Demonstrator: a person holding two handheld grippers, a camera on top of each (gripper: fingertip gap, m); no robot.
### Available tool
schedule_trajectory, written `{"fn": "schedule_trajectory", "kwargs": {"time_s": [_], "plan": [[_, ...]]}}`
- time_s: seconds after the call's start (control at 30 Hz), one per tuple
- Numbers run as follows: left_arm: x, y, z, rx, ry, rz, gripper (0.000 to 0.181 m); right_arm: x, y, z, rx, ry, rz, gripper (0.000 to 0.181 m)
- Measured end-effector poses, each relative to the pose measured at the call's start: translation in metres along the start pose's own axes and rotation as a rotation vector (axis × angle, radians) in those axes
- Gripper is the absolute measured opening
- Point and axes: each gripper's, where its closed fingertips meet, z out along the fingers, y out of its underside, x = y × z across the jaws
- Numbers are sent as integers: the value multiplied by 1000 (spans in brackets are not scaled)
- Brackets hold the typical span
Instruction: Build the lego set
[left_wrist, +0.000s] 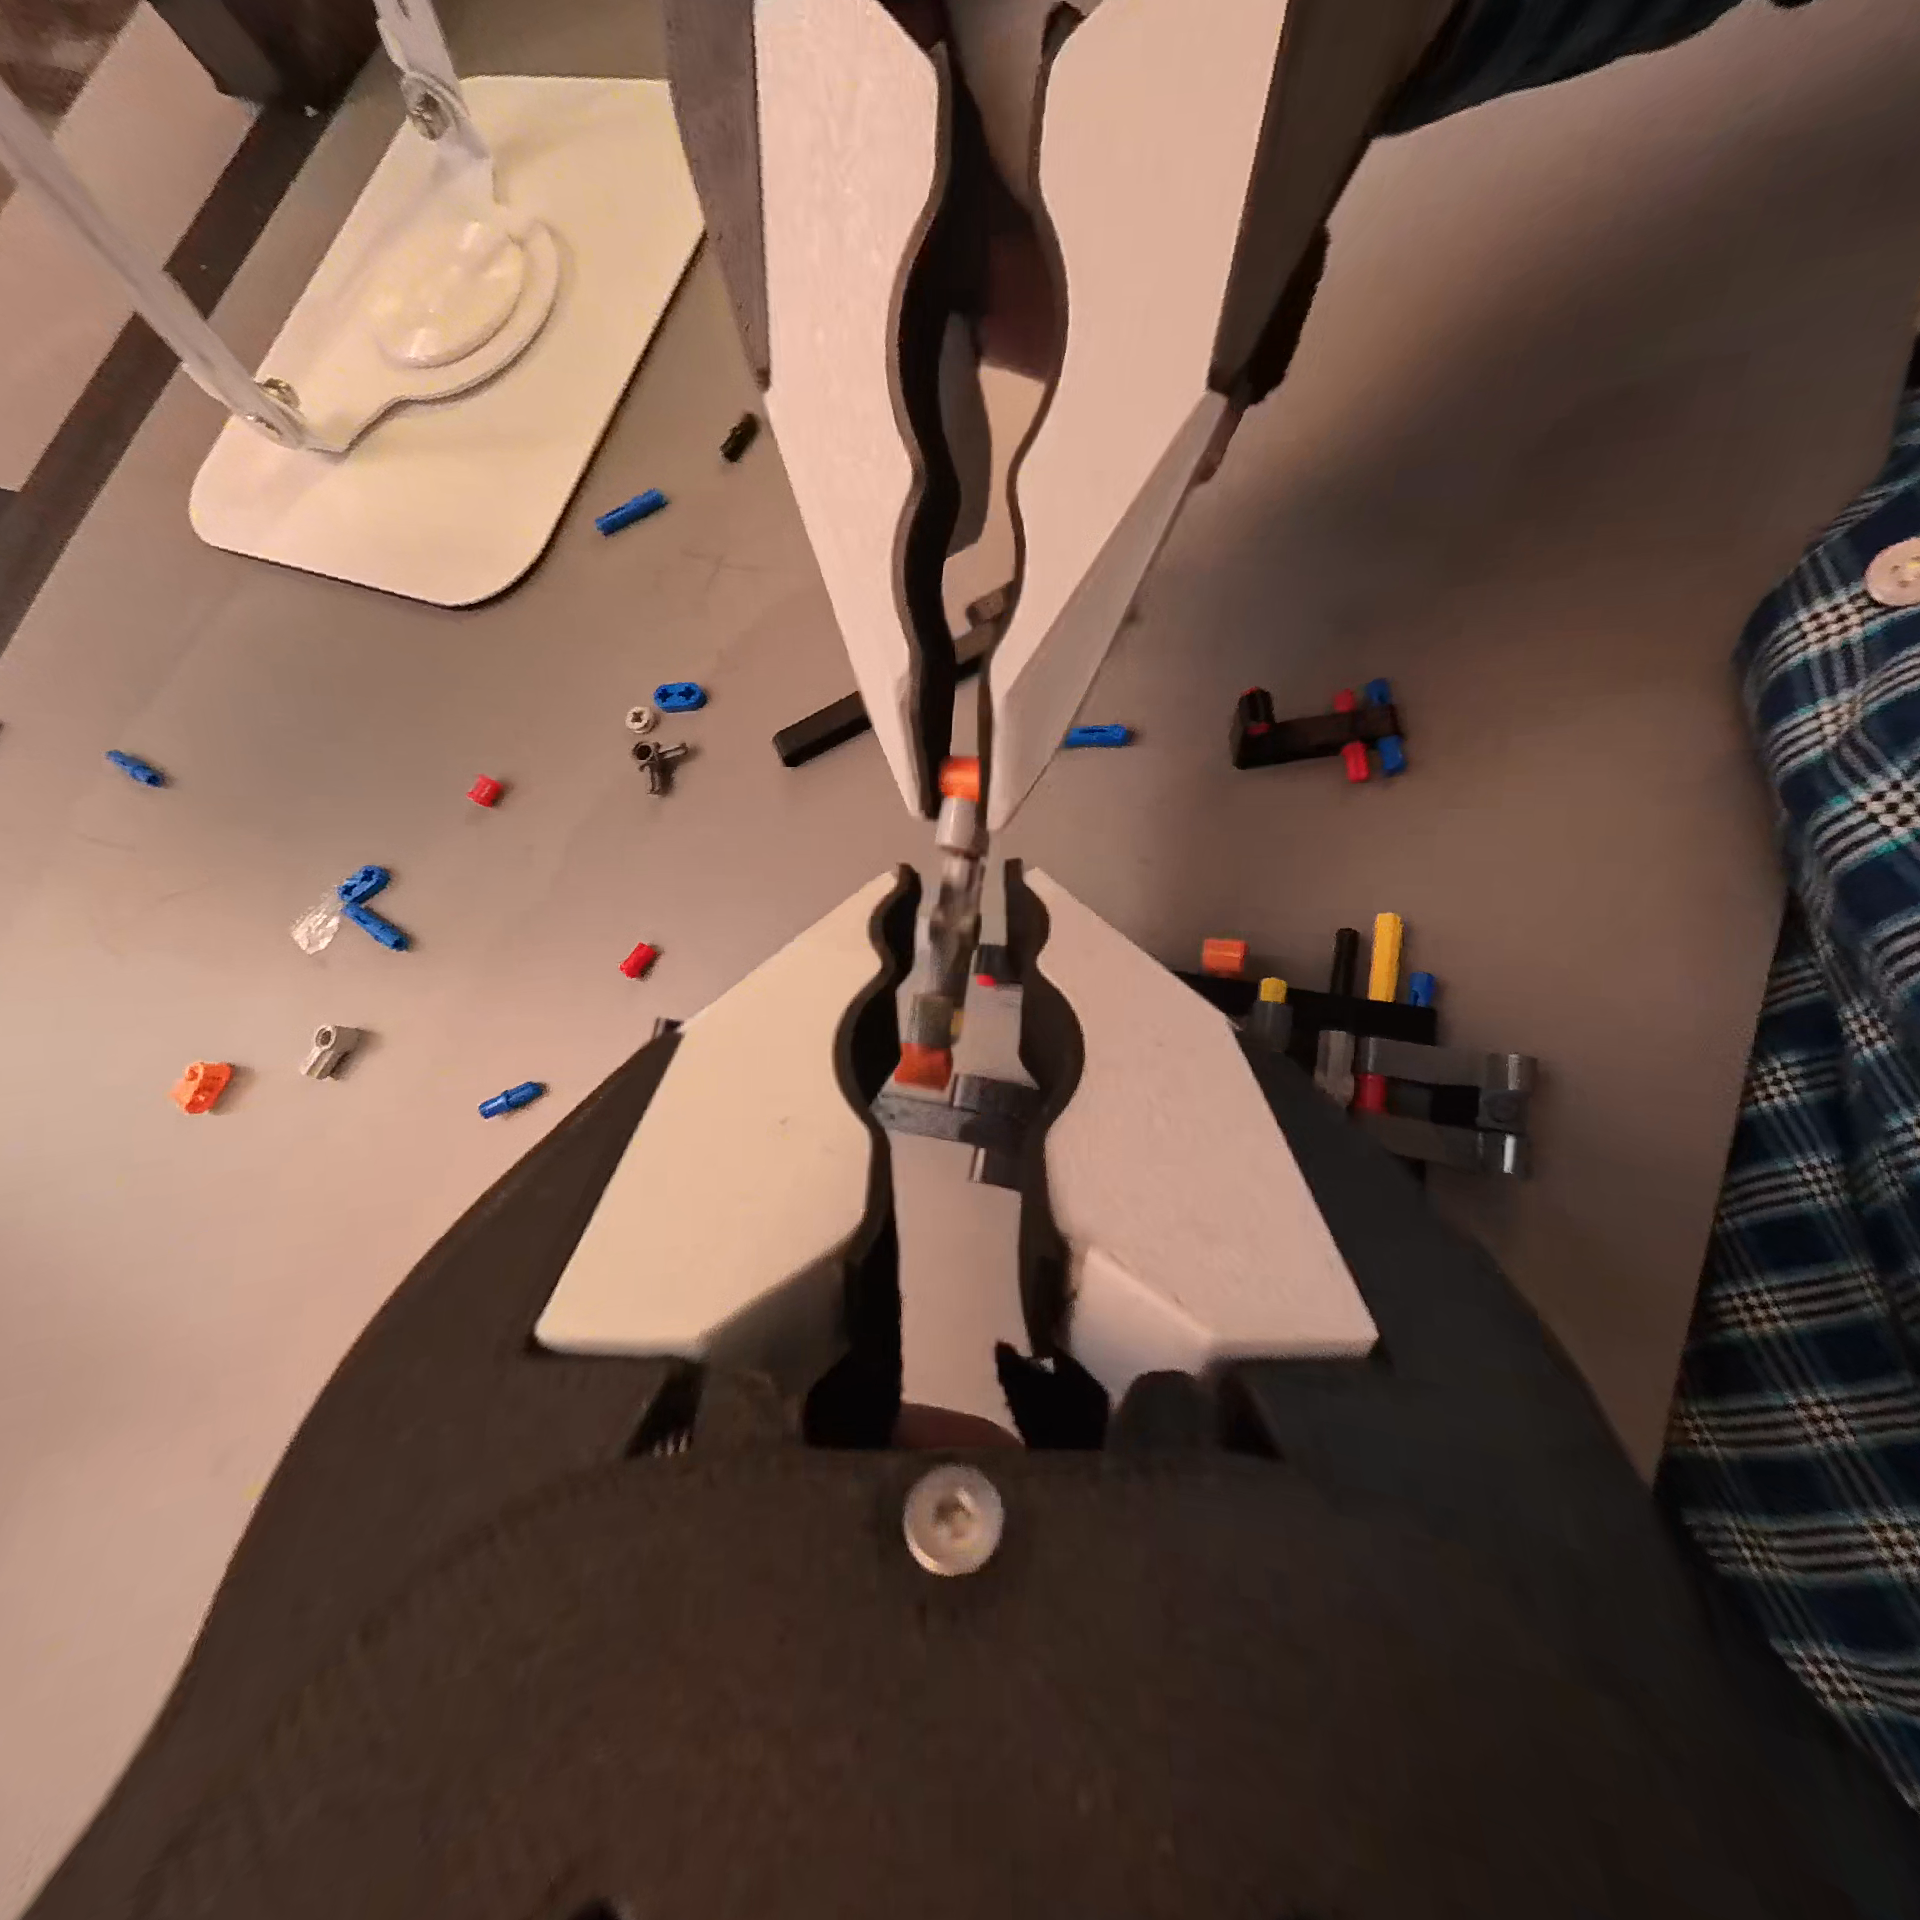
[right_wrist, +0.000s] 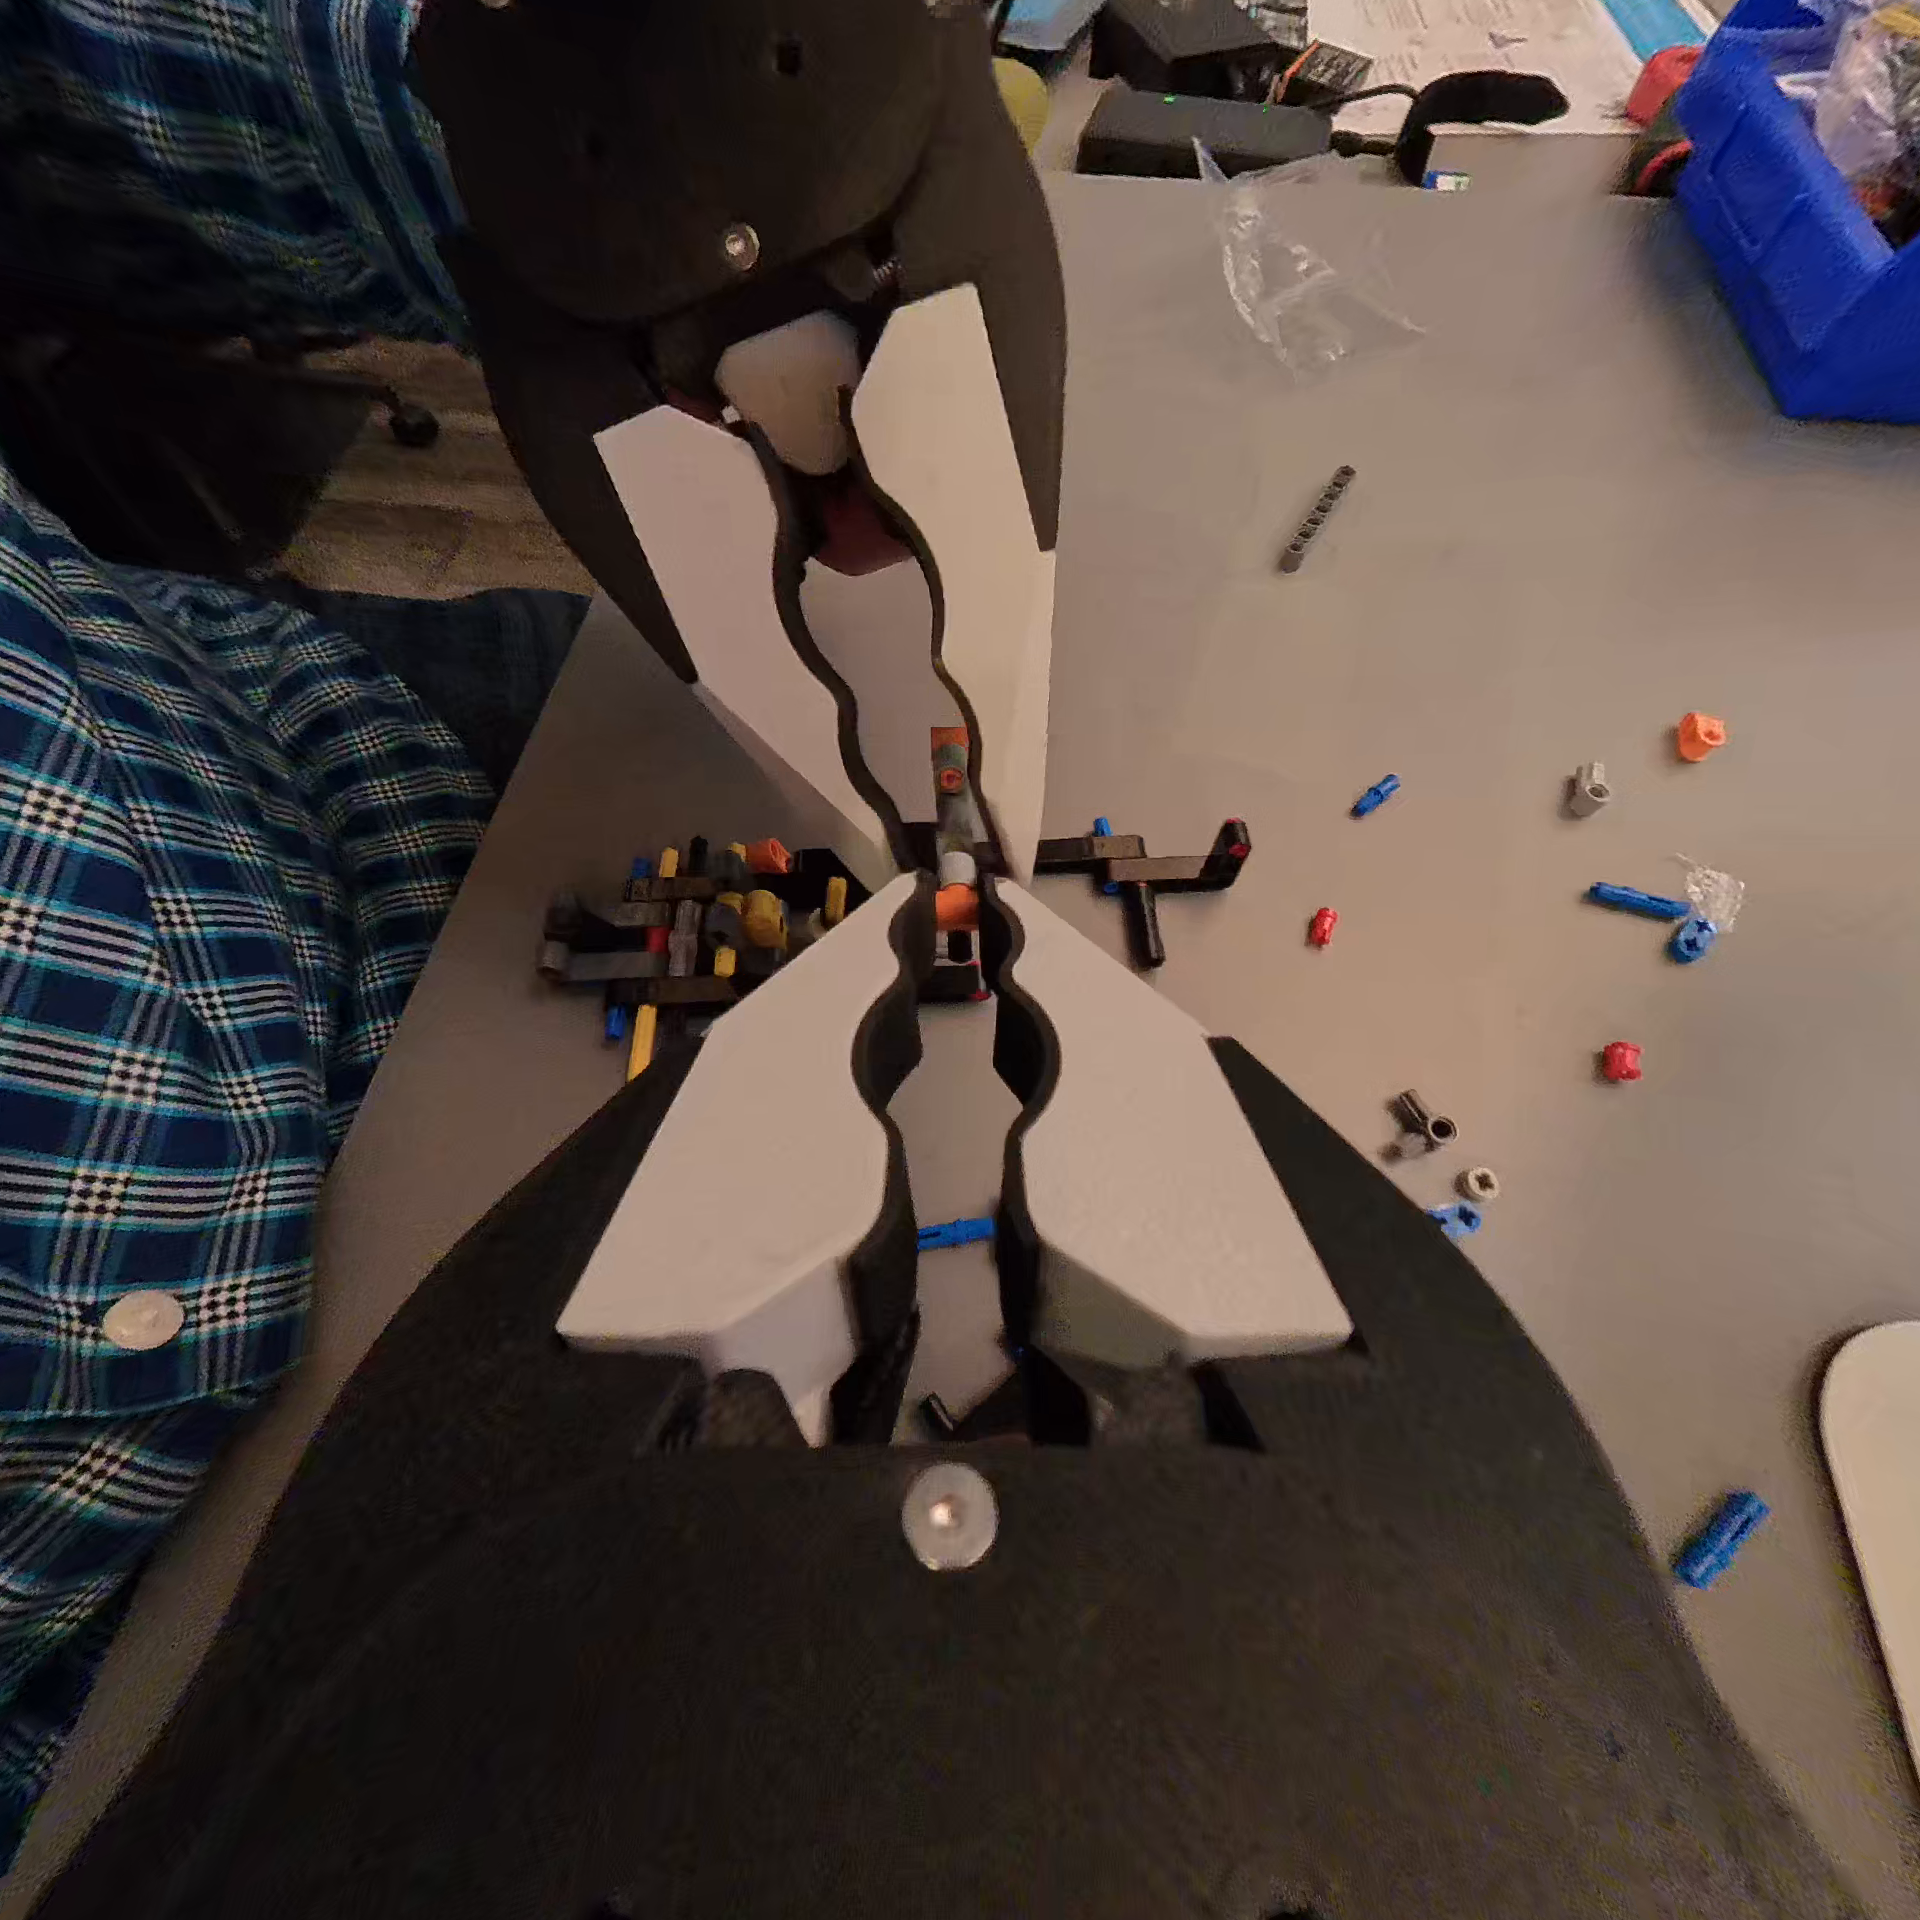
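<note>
Left wrist view shows your left hand-held gripper (left_wrist: 961, 883) pinching a grey-and-orange lego assembly (left_wrist: 940, 997), tip to tip with your right hand-held gripper (left_wrist: 961, 821), which pinches an orange-and-grey connector (left_wrist: 958, 800).

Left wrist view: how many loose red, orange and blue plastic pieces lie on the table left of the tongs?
Small red plastic pieces: 2
Small orange plastic piece: 1
Small blue plastic pieces: 6
Total: 9
</note>
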Motion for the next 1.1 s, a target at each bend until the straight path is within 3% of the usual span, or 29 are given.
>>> {"fn": "schedule_trajectory", "kwargs": {"time_s": [0.23, 0.57, 1.1], "plan": [[-19, 19, -11, -27, -107, -120, 41, 17, 15, -3, -32, 26, 72, 5], [-16, 59, -11, -115, -127, -304, 38, 30, 42, 12, -161, 40, 71, 5], [-14, 64, -2, -107, -108, -344, 38, 38, 66, 25, -343, 73, -27, 6]]}}
